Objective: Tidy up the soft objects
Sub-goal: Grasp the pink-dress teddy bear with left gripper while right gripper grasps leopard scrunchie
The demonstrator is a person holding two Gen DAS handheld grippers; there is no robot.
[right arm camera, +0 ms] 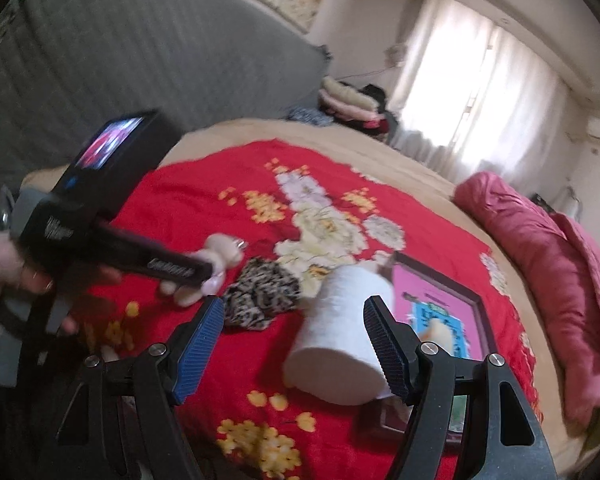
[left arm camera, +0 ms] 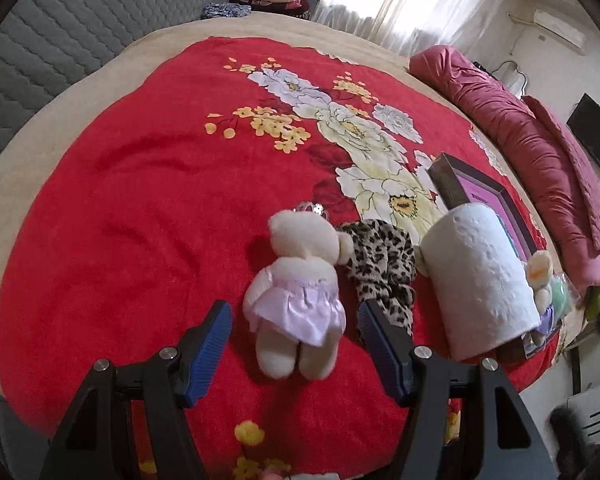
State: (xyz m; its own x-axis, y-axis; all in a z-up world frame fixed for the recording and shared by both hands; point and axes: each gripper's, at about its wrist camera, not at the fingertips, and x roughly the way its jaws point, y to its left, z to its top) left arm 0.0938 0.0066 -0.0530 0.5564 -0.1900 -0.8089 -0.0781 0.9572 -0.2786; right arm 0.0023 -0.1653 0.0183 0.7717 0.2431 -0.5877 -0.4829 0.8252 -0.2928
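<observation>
Your left gripper (left arm camera: 296, 328) tilts down, jaws apart around the white teddy bear (left arm camera: 294, 296) on the red blanket (left arm camera: 140, 220). Your right gripper (right arm camera: 294, 328) hangs spread before the paper roll (right arm camera: 340, 332), nothing clamped; the leopard cloth (left arm camera: 380, 264) lies between bear and roll.

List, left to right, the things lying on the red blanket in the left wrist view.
White teddy bear in a pink dress → leopard-print cloth → white paper roll → small plush toy at the roll's right edge.

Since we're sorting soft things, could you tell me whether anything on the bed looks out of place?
Yes: a hard picture frame lies among the soft items, with the paper roll leaning tilted on it. The teddy bear lies face down beside the leopard-print cloth.
</observation>
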